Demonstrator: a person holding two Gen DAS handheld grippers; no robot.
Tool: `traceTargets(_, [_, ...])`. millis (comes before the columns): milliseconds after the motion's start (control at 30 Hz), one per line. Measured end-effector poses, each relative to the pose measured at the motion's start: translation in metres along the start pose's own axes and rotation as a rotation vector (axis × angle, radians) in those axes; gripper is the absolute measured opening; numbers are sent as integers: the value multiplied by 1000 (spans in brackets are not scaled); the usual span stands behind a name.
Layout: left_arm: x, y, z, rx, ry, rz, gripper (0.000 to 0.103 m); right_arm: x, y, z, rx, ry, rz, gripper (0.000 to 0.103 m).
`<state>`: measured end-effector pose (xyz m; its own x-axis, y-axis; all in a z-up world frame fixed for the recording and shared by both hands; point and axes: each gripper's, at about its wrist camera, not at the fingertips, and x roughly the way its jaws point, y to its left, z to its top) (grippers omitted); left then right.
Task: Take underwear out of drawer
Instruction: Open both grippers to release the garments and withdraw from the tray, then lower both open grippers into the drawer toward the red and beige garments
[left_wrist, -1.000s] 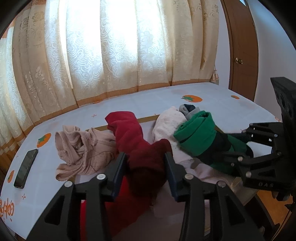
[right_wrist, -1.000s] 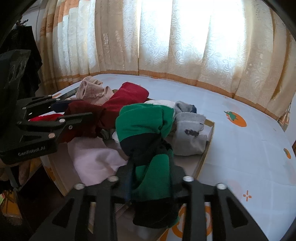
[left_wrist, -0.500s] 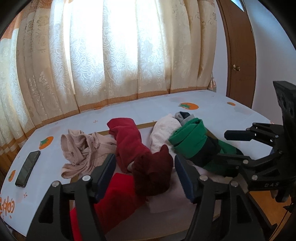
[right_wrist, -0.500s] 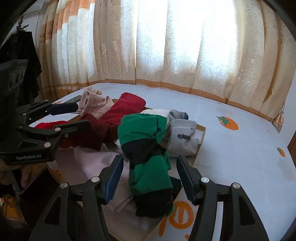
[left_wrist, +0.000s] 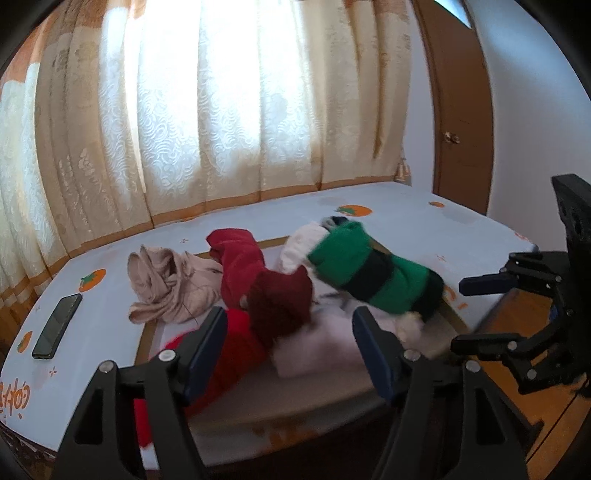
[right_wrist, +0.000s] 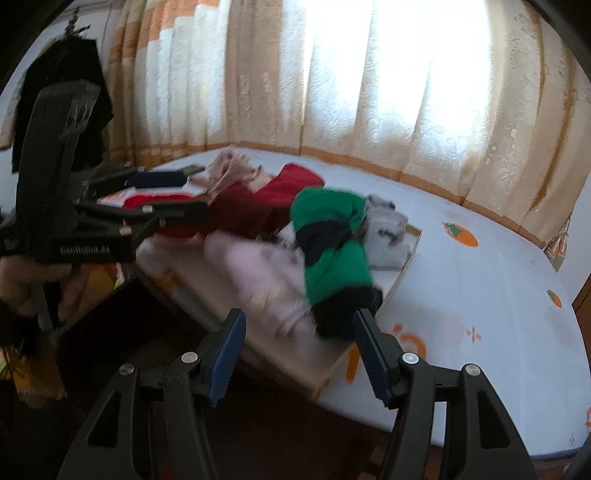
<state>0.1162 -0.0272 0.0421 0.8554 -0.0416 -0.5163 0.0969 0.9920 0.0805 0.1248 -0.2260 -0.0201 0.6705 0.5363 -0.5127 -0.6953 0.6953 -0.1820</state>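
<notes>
A shallow wooden drawer (left_wrist: 258, 387) (right_wrist: 406, 258) lies on the white table, piled with clothes. A dark red garment (left_wrist: 280, 306) (right_wrist: 243, 210) lies on the pile just beyond my open, empty left gripper (left_wrist: 288, 343). A green and black garment (left_wrist: 373, 273) (right_wrist: 328, 243) lies over the drawer's right side, just beyond my open, empty right gripper (right_wrist: 299, 350). A beige garment (left_wrist: 166, 288) (right_wrist: 232, 173) lies on the table at the drawer's left. White, pink and grey pieces lie underneath.
A black phone (left_wrist: 55, 325) lies on the table at far left. The table cloth (right_wrist: 480, 295) has orange fruit prints. Curtains (left_wrist: 221, 110) hang behind; a brown door (left_wrist: 458, 110) stands at right. The right gripper (left_wrist: 517, 306) shows in the left wrist view.
Both grippers have opened, let go of the red and the green garments and pulled back from the drawer. The garments now lie on the pile.
</notes>
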Motion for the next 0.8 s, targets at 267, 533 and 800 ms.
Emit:
traceTargets(267, [-22,-22,-34,78,48,-41,72,-17,13,-37,-95,95,23,63])
traceTargets(533, [-28,-37,-62,130,131,-92,77,-20,31,-61,-208,203,101,63])
traceTargets(800, [-19,-52,-84,180,234,-143,77,1,47,-89,-333,385,182,63])
